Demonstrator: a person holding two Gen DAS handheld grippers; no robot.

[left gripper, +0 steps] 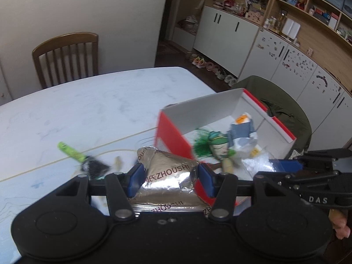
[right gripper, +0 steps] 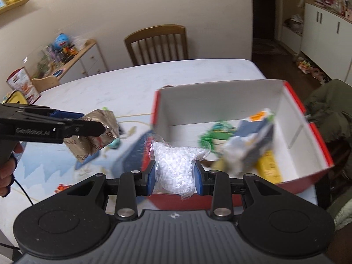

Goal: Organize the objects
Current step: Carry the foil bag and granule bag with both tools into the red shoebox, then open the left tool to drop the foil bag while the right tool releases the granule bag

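Right wrist view: right claw (right gripper: 175, 177) grips a bead bag (right gripper: 173, 167) over the box (right gripper: 220, 96), already holding toys. Left claw (left gripper: 170, 179) clamps a foil packet (left gripper: 167, 169); a green tube (left gripper: 70, 151) waits on the counter (left gripper: 99, 110).

Right tool (right gripper: 175, 173) grips bead bag (right gripper: 175, 165) beside box (right gripper: 220, 101).

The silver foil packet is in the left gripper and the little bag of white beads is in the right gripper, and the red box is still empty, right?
Not quite. The red box is not empty: the right wrist view shows a green-haired doll and some packets inside. The rest holds: the left gripper grips the silver foil packet, and the right gripper grips the bag of white beads.
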